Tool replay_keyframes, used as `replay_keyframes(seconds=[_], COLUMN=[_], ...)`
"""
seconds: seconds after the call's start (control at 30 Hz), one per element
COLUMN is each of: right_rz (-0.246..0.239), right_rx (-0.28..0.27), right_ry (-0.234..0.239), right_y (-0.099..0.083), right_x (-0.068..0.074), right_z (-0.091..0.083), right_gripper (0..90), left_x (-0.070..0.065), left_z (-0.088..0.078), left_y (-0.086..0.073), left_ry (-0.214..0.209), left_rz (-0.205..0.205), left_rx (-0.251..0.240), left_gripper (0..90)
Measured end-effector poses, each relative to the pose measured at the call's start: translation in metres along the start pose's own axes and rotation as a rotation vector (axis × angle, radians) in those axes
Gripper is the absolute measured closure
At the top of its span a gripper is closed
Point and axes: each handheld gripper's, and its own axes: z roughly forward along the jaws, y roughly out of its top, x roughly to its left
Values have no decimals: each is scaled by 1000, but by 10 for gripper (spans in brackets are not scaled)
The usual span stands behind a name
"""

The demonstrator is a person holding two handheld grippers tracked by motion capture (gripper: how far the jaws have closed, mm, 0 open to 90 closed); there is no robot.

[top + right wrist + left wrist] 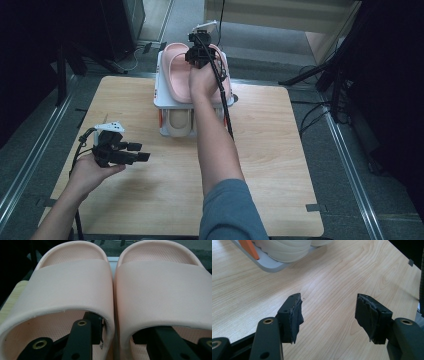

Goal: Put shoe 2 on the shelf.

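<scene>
The wooden table (280,165) spreads wide and bare across its near and right parts, with free room around both forearms. At its far edge stands a white two-tier shoe rack (161,95), reaching close to the table's back rim; a beige pair of shoes (179,124) sits on the lower shelf. On top lie two pink slide sandals side by side, their inner edges touching: the left slide (67,282) and the right slide (165,287). The right gripper (117,337) straddles those touching inner walls, one jaw tucked under each strap, jaws part-spread; whether the pads press on the walls cannot be told. The left gripper (328,315) hovers over bare wood near the table's left edge, well apart from the rack, its jaws spread with nothing between them
</scene>
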Motion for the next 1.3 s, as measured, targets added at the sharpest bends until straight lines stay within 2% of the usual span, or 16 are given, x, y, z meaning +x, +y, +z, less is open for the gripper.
replay_keyframes(seconds=[0.2,0.3,0.4,0.7,0.87,1.07,1.23,1.3], right_rz=[-4,-2,-17,-35,-63,-103,-102,-112], right_rx=[1,5,-2,-19,-37,-38,-32,-38], right_ry=[7,30,32,77,99,120,183,193], right_y=[-1,-4,-7,-12,-17,-24,-33,-37], right_x=[-1,-2,-1,-8,-9,-17,-25,-27], right_z=[0,0,-4,-20,-32,-42,-49,-52], right_gripper=[593,548,548,524,512,514,513,513], left_x=[0,1,1,1,4,5,5,4], left_z=[0,-1,0,4,7,9,10,11], left_y=[-1,-1,0,2,3,3,4,4], left_ry=[2,4,3,0,3,-1,5,6], left_rz=[-3,-4,-4,1,-6,-10,-11,-9], left_rx=[0,-1,0,14,21,26,33,34], left_gripper=[386,386,386,386,386,386,386,386])
